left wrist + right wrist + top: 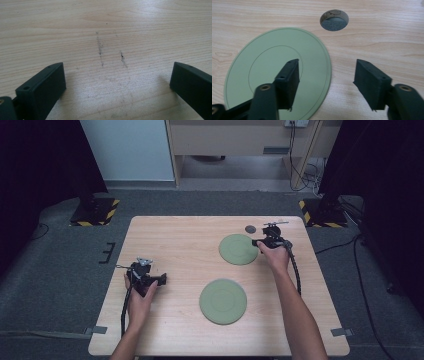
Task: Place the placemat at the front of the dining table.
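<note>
Two flat green plates lie on the wooden table [175, 240]. The far plate [238, 249] is at the back right and the near plate [223, 301] is nearer the front, at the centre. My right gripper [257, 242] is at the far plate's right edge. In the right gripper view, the right gripper [328, 66] stands open with one jaw over the far plate [274, 72] and the other over bare wood, so the rim runs between them. My left gripper [162, 279] rests at the table's left side. In the left gripper view, the left gripper [117, 72] is open over bare wood.
A round cable hole [250, 228] sits in the table just behind the far plate and is in the right gripper view too, as the hole [334, 20]. Faint dark scuff marks [100, 47] cross the wood ahead of the left gripper. Grey carpet surrounds the table.
</note>
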Tool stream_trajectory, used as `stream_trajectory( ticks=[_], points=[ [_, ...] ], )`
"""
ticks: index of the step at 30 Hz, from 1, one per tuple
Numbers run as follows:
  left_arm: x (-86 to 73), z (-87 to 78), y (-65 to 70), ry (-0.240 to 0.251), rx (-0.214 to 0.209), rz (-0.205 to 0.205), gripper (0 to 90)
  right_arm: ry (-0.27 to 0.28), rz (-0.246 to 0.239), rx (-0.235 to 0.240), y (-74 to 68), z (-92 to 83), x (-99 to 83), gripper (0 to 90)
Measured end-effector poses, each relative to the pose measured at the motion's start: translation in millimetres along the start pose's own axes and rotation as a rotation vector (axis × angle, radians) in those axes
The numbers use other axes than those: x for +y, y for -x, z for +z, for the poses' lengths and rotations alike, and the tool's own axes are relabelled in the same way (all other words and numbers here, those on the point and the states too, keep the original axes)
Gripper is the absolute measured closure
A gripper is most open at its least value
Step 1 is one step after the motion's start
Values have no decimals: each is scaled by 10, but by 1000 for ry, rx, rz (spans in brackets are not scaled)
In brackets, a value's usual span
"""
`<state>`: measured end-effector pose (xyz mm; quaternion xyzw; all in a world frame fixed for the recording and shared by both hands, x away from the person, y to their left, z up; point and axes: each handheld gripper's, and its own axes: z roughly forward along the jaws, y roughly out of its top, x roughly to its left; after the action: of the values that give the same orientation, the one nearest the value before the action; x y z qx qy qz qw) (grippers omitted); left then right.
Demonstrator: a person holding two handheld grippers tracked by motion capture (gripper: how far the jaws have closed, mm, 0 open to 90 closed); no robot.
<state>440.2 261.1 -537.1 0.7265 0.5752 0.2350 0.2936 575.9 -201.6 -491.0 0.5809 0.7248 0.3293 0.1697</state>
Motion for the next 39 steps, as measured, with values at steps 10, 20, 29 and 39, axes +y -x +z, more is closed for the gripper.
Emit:
stream_trajectory(
  ticks=[10, 20, 29, 39],
  points=[
    [0, 0, 1, 0, 1, 0, 0, 39, -4, 20, -51, -258, -24, 127],
    [-1, -1, 2, 0, 2, -2, 0, 61, -14, 40, -53, -442, -73, 86],
    [-2, -2, 4, 0, 4, -4, 0, 70, -32, 33, 24, -580, -167, 79],
    [-3, -3, 7, 0, 7, -6, 0, 77, -44, 32, 129, -745, -314, 77]
  ],
)
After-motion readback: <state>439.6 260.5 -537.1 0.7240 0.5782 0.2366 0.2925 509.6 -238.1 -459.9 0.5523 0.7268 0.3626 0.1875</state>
